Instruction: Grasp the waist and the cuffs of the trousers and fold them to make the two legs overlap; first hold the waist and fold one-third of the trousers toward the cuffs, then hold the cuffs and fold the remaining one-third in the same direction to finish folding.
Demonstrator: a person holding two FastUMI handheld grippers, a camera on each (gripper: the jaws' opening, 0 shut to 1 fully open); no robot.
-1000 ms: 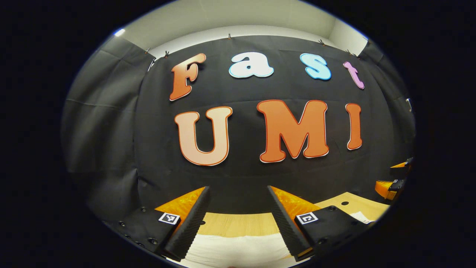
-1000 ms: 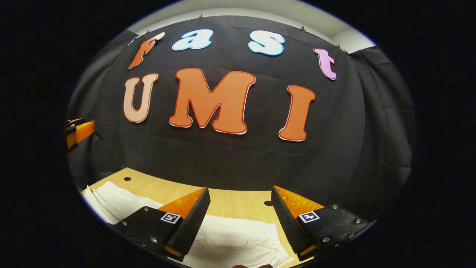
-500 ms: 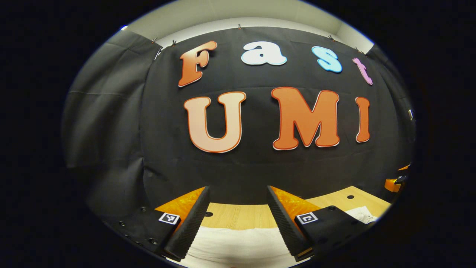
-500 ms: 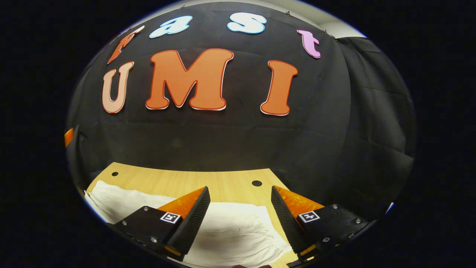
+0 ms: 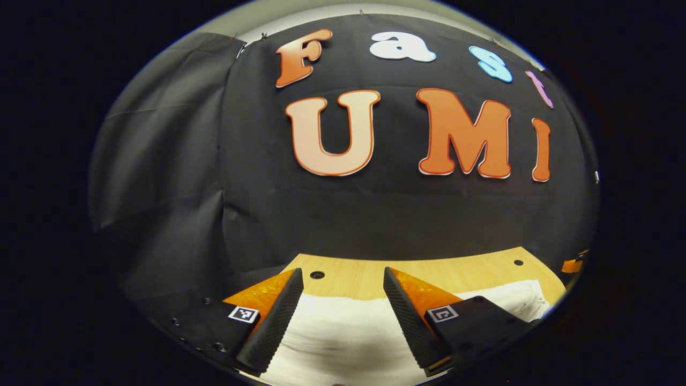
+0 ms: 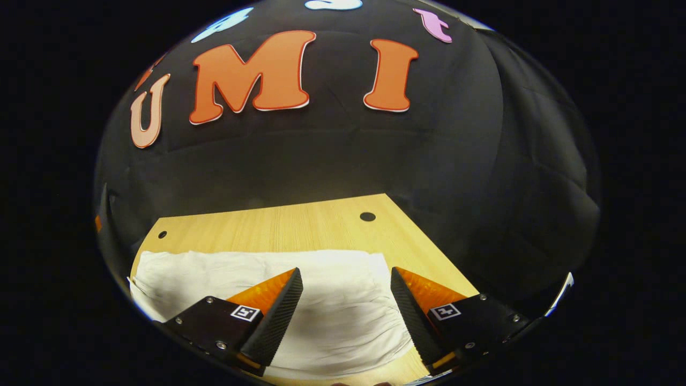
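Left gripper (image 5: 340, 313): jaws spread wide, nothing between them, poised above the white cloth trousers (image 5: 343, 343); trousers lie flat on the pale wooden worktop (image 5: 455, 271), running off toward the right edge of the left gripper view; round dark holes in the worktop near its far edge. Right gripper (image 6: 345, 313): jaws likewise spread apart, gripping nothing, above the trousers (image 6: 332, 300); here the white fabric stretches from the left edge to just past the right finger, its end wrinkled; bare worktop (image 6: 300, 225) beyond it; black cloth wall behind.
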